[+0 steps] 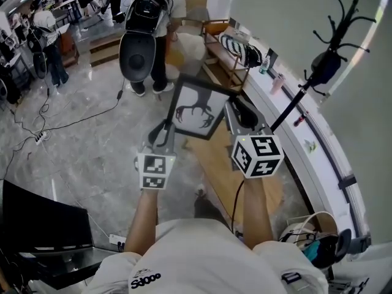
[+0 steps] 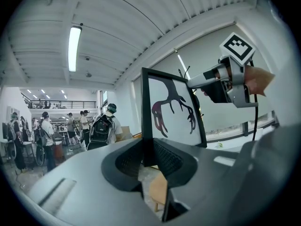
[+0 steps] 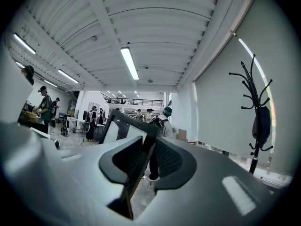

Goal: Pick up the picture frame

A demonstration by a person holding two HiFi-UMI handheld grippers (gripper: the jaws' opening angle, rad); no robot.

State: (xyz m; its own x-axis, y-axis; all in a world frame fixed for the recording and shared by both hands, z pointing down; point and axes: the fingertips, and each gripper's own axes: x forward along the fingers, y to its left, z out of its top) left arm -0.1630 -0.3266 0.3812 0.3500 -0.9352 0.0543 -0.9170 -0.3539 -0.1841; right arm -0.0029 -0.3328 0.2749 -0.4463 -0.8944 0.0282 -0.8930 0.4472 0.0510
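Picture frame (image 1: pixel 195 110) finished in matt black around a white paper print; floor (image 1: pixel 79 158) laid in glossy polished stone; table (image 1: pixel 214 158) made of pale wood.

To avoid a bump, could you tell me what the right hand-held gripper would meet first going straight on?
The right hand-held gripper clamps the picture frame, so that comes first. Beyond it the way looks free up to a standing person, seemingly far off.
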